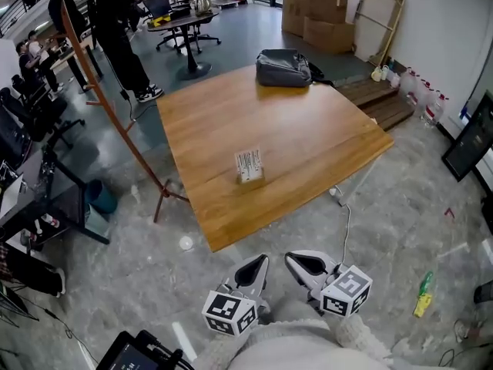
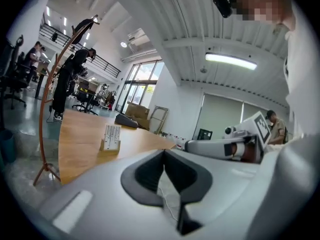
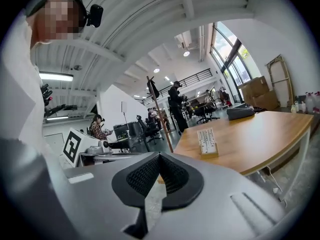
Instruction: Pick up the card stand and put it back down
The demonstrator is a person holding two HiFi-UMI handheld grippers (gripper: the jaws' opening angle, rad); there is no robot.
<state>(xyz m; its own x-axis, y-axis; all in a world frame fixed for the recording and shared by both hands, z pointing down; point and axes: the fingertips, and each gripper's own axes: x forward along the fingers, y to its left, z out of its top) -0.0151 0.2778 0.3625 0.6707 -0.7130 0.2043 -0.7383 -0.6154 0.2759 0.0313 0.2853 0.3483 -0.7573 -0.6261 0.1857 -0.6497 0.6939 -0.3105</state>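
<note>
so nothing's started yet; both grippers are clenched shut on nothing, pads pressed together with only air around them. the left gripper and right gripper hang side by side close to the body, tips out over the floor; the card stand sits upright on the wooden table, well ahead of both sets of fingertips; it's a bit left of where the left fingers point and a bit right of where the right fingers point. a dark bag lies much farther out past the stand, so it's no obstacle.

my take on doing the pickup well: step in first, since the stand is well beyond the tips; pick one gripper (the right looks fine) and turn it so the stand sits dead ahead of its fingers; open them early, not at the last moment. come in low and level so the pads land on either side of the pale base block rather than on the card sticking up out of it; that looks flimsy and could slide out. close gently, lift straight up just a little, set it down flat so it doesn't tip; keep the other gripper back behind the working fingers.
</note>
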